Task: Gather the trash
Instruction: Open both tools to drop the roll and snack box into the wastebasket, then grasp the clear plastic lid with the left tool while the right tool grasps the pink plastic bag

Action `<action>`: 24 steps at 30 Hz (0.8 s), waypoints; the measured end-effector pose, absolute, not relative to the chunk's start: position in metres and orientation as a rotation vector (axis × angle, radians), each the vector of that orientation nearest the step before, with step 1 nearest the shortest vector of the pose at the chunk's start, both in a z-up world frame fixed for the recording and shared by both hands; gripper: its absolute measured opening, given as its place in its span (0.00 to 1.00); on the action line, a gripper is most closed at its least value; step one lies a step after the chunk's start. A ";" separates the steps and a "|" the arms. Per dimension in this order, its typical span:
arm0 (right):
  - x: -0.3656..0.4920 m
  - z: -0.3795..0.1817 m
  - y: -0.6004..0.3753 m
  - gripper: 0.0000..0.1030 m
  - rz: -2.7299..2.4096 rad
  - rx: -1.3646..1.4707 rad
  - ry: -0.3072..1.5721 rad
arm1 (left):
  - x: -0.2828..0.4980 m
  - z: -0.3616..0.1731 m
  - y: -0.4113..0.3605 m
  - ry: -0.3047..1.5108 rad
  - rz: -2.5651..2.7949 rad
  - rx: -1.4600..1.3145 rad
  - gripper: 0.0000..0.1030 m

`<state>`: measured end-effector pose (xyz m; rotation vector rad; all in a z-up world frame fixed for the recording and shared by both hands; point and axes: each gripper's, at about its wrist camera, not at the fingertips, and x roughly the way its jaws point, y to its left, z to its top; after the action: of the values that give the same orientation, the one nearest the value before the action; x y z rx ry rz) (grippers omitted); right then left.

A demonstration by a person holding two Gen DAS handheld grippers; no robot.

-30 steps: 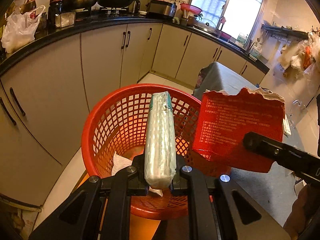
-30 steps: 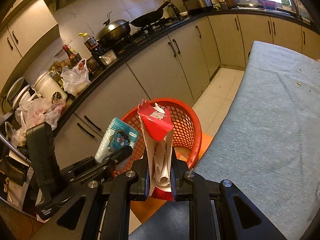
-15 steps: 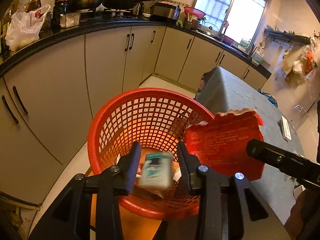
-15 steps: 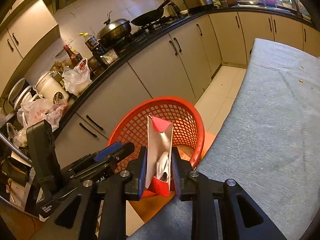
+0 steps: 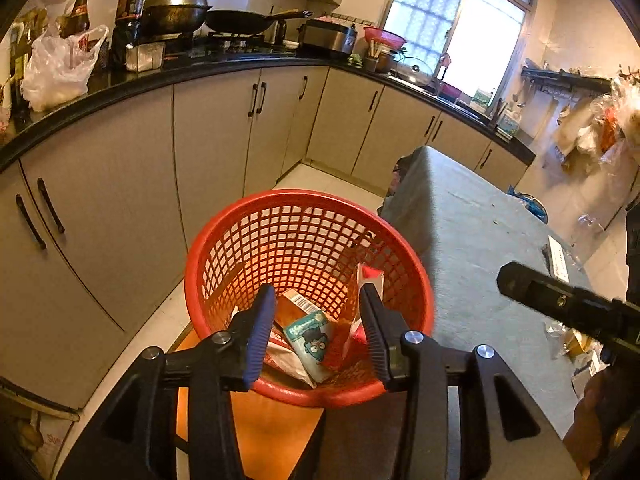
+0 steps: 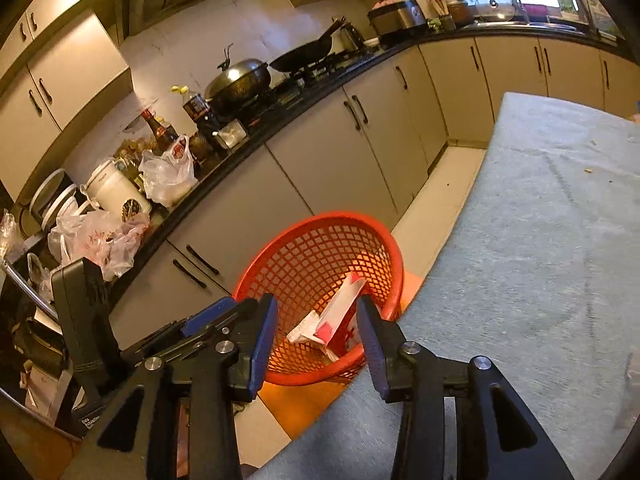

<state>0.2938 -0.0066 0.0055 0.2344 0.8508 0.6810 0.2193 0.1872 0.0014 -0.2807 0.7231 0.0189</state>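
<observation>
Left gripper (image 5: 318,312) fingers apart, opening, nothing between pads; tissue pack (image 5: 310,336) lies beyond tips, down in basket (image 5: 224,240). Right gripper (image 6: 316,320) fingers apart, opening, empty; red carton (image 6: 340,316) past tips, leaning on basket wall. Both grippers tilted down over near rim. Table (image 6: 540,240) edge right of fingers, cabinets (image 5: 120,200) left, open floor between.
</observation>
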 end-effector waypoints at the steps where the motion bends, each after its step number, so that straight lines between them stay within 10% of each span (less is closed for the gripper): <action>1: 0.290 0.009 -0.011 0.43 0.681 0.242 0.838 | 0.216 0.004 0.184 0.716 0.014 -0.274 0.41; 24: 0.192 0.019 -0.238 0.43 0.370 0.423 0.709 | 0.195 0.019 -0.017 0.725 -0.310 -0.020 0.48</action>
<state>0.1921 -0.2381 0.0194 0.4233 0.7095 0.3704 0.1947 -0.0168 0.0190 -0.0199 0.7248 -0.3096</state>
